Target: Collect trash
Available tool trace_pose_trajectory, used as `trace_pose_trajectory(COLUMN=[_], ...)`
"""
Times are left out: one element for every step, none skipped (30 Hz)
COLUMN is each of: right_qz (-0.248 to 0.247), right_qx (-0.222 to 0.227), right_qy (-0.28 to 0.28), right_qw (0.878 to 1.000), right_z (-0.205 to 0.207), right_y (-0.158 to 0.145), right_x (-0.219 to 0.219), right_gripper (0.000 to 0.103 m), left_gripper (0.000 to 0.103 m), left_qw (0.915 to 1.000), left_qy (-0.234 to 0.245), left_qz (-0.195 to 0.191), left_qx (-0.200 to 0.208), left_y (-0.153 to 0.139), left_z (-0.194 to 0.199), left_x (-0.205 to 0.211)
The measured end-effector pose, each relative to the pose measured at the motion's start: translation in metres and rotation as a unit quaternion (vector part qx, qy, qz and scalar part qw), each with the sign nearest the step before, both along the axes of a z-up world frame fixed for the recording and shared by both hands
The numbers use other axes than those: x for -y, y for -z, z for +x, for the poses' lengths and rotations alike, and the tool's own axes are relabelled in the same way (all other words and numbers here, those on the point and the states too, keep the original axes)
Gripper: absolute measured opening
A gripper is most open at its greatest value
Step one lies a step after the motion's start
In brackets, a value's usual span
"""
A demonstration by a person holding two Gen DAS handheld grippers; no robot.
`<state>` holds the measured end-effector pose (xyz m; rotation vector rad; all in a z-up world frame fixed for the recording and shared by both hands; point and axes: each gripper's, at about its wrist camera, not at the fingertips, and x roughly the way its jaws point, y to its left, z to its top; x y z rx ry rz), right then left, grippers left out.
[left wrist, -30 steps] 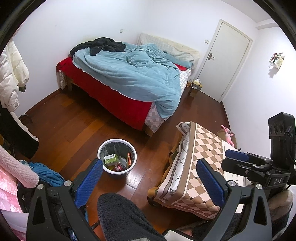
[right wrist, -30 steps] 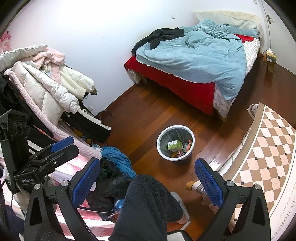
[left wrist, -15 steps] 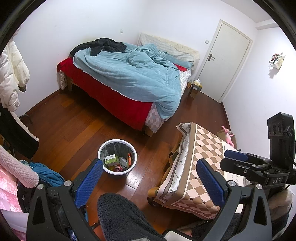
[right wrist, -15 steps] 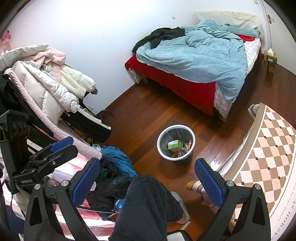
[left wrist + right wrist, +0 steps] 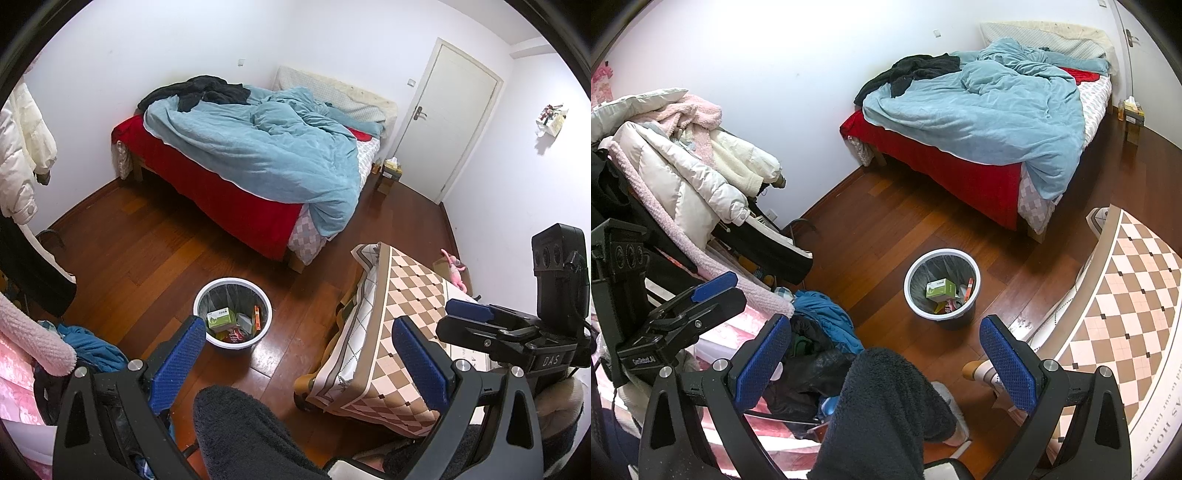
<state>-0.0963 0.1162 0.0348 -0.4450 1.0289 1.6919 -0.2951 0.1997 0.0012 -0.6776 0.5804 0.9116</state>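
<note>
A white trash bin (image 5: 264, 317) with a dark liner stands on the wooden floor; it also shows in the right wrist view (image 5: 909, 295). Inside lie a green box (image 5: 220, 318), an orange packet (image 5: 256, 317) and other scraps. My left gripper (image 5: 299, 358) is open and empty, held high above the floor, near the bin. My right gripper (image 5: 884, 363) is open and empty, also high above the floor. Each gripper shows from the side in the other's view: the right one (image 5: 476, 317) and the left one (image 5: 709, 291).
A bed (image 5: 258, 155) with a blue duvet stands against the far wall. A table with a checkered cloth (image 5: 402, 325) is on the right. Coats (image 5: 683, 166) and a clothes pile (image 5: 827, 325) fill the left. A closed door (image 5: 450, 118) is at the back right. My dark-clad leg (image 5: 882, 413) is below.
Both views have shifted very slightly. The grippers stay open and empty, and the bin and its contents have not moved.
</note>
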Motion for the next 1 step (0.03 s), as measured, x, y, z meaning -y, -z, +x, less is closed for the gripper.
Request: trace_pose_trajectory(right_qz=[0.0], right_qx=[0.001], right_qy=[-0.001], right_qw=[1.0], right_z=[-0.0003], right_y=[-0.0002], right_x=[0.0001], right_gripper=[0.103], left_gripper=[0.103], left_qw=[1.0], left_qy=[0.002], left_qz=[0.0], left_qx=[0.0], left_y=[-0.0011], left_z=[0.0001], left_x=[-0.0005])
